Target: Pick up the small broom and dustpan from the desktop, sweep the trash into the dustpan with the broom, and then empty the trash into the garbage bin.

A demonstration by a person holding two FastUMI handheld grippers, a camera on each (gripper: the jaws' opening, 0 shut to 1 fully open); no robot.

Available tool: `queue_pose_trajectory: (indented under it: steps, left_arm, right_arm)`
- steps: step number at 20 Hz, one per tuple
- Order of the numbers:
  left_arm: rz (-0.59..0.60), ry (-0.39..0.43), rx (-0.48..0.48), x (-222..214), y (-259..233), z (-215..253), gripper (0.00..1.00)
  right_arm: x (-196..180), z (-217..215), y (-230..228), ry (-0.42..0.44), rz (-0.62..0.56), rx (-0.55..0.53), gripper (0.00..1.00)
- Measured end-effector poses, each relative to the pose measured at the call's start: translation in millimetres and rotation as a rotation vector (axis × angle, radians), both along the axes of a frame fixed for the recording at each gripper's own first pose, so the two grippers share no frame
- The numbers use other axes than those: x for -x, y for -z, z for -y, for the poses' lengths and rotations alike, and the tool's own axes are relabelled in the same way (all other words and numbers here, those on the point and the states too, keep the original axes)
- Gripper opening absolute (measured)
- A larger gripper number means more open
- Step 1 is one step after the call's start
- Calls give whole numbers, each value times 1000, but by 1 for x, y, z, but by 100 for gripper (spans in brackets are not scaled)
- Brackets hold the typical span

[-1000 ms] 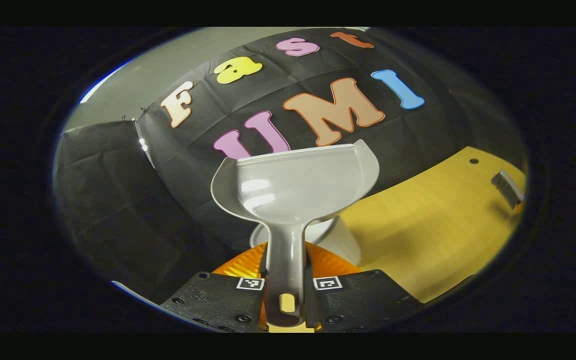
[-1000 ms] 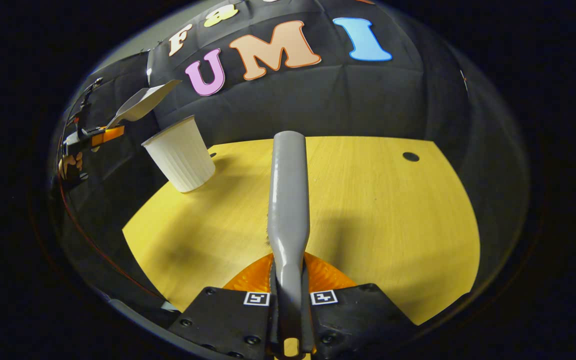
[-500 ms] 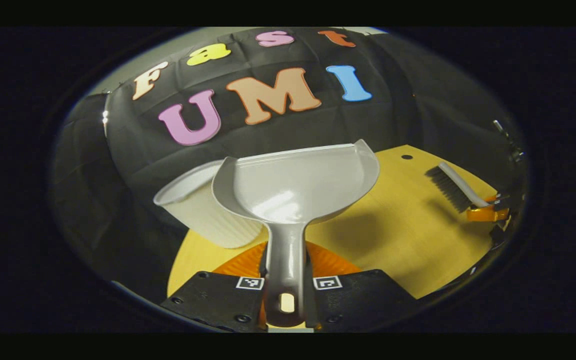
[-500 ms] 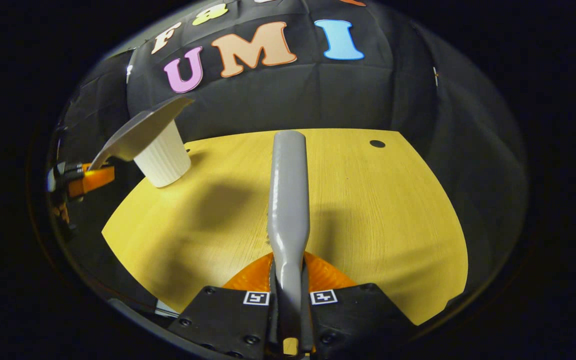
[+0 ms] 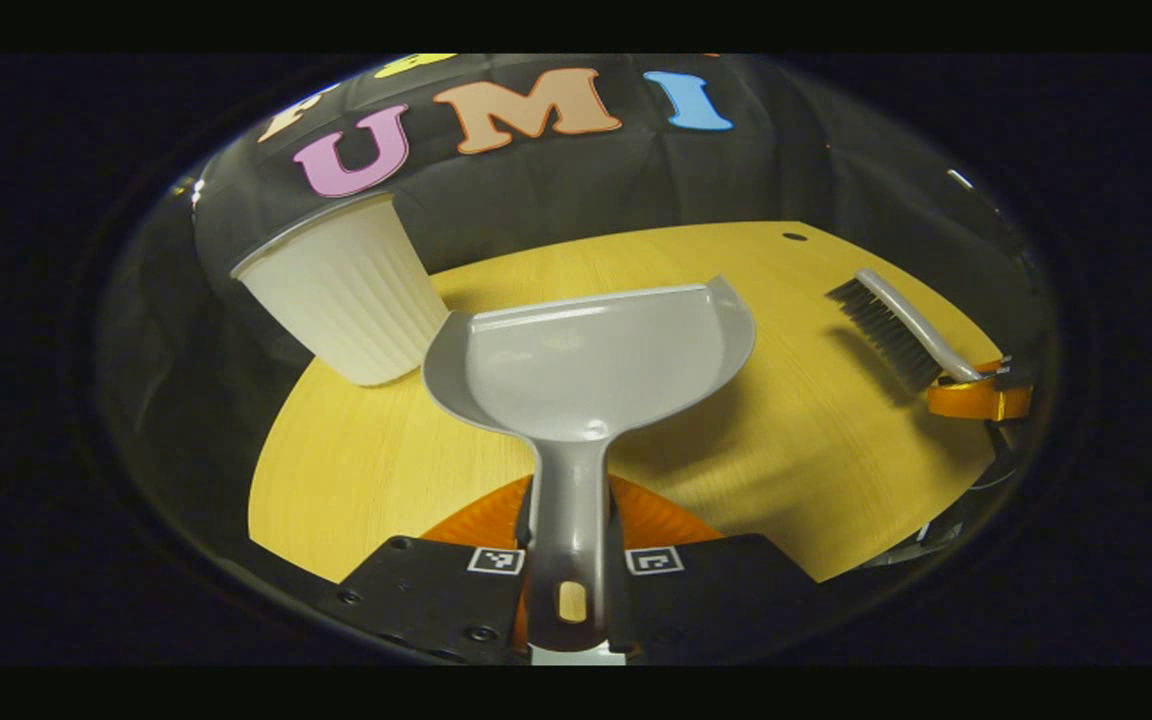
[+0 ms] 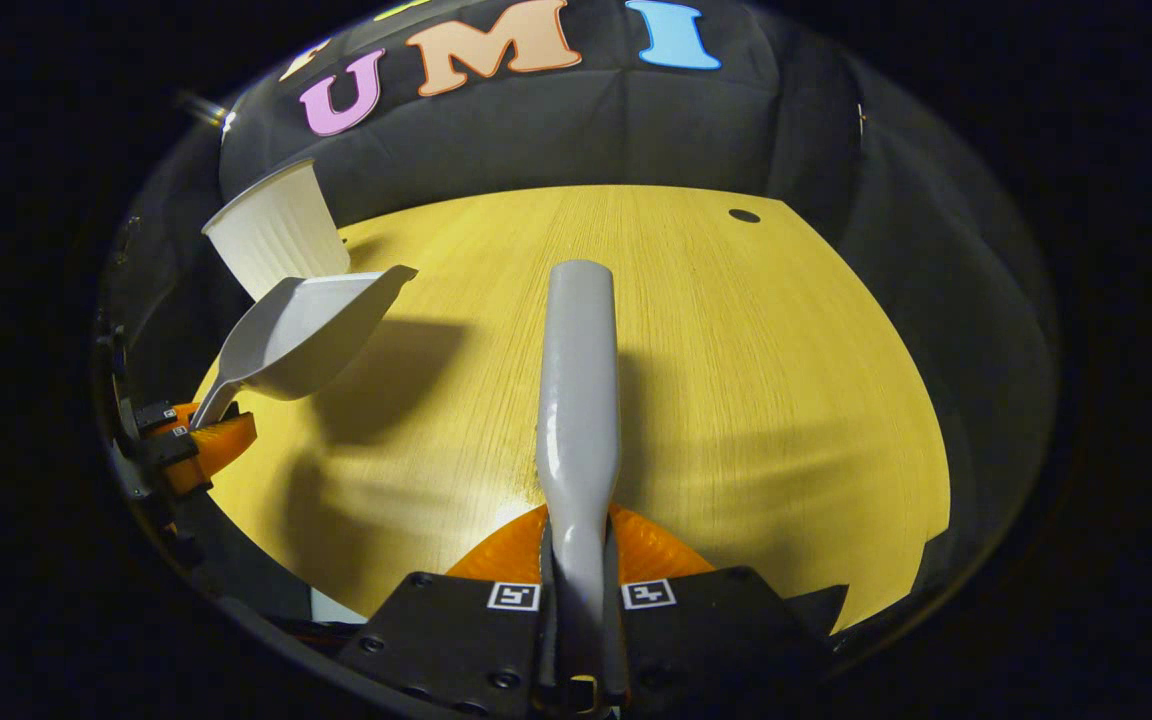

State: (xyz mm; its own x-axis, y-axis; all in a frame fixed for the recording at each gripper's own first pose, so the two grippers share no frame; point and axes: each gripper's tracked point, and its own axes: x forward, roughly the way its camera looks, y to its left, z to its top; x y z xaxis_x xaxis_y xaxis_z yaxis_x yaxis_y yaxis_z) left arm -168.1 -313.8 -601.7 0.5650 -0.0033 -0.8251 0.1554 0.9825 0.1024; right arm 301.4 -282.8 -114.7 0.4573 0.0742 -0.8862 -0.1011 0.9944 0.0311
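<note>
Left claw [image 5: 566, 590] gripping dustpan [image 5: 591, 365], lowered from bin [image 5: 346, 300] to desktop [image 5: 816, 480], right claw [image 6: 578, 610] gripping broom [image 6: 578, 400]

A staged recording booth rather than a lived-in room: black cloth [image 6: 576, 140] walls off the back across the upper frame, closing in a bare yellow wood-grain worktop [image 6: 756, 380] under hard lighting with sharp shadows.

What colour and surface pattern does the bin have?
The bin is off-white with fine vertical ribs, best seen in the left gripper view.
</note>
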Motion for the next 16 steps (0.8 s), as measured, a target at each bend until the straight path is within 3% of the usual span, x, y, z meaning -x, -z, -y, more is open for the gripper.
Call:
queue_pose_trajectory:
  steps: [6, 7, 9, 15, 16]
  left_arm:
    - [-58, 10, -9, 12, 18, -1, 22]
    - [-66, 12, -7, 12, 19, -1, 23]
    - [-91, 13, -6, 13, 22, -2, 23]
    - [-94, 18, -17, 14, 20, -2, 29]
    - [-77, 30, -14, 11, 16, -2, 30]
  right_arm:
    - [-8, -9, -31, -10, -80, 57, 15]
    - [-10, -10, -32, -10, -86, 66, 12]
    - [-13, -14, -40, -14, -106, 83, 15]
    - [-15, -14, -45, -8, -137, 108, 15]
    - [-15, -15, -48, -7, -138, 105, 22]
